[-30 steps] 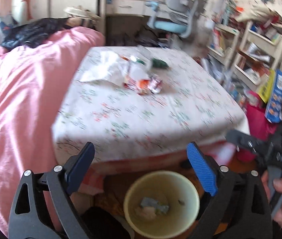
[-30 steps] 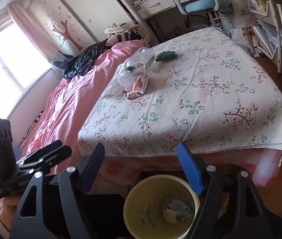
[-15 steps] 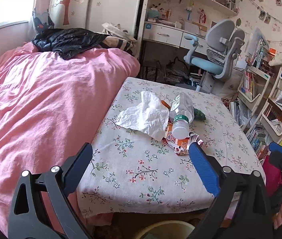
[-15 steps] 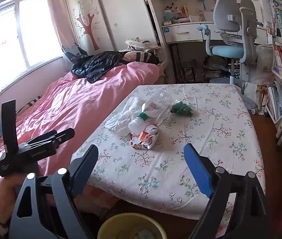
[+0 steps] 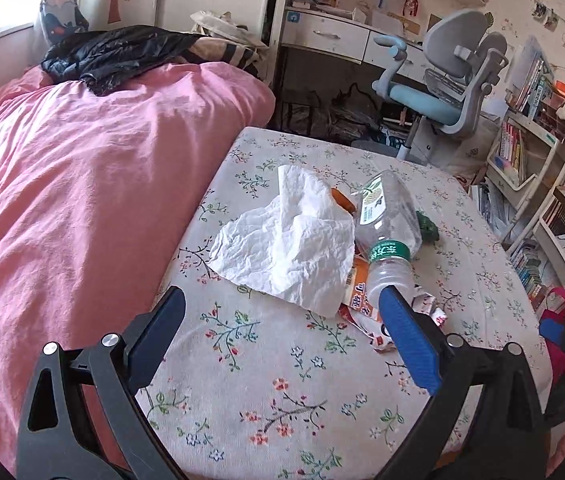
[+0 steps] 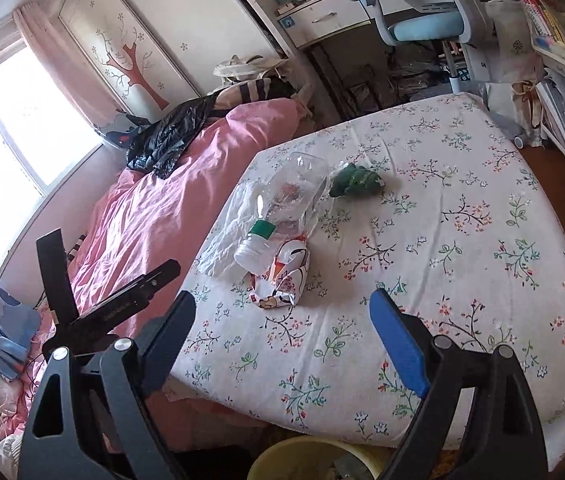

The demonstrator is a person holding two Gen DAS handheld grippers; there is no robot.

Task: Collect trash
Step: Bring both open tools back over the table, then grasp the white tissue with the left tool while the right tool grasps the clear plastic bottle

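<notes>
Both tongs spread, empty — tissue, bottle ahead of left tongs.

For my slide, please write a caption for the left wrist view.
Open left gripper above crumpled tissue, plastic bottle and wrapper.

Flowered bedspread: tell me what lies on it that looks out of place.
A small heap of litter sits on the flowered bedspread: a plastic bottle lying on its side, partly on a crumpled white tissue and an orange snack wrapper. A small green thing lies just beyond them.
</notes>
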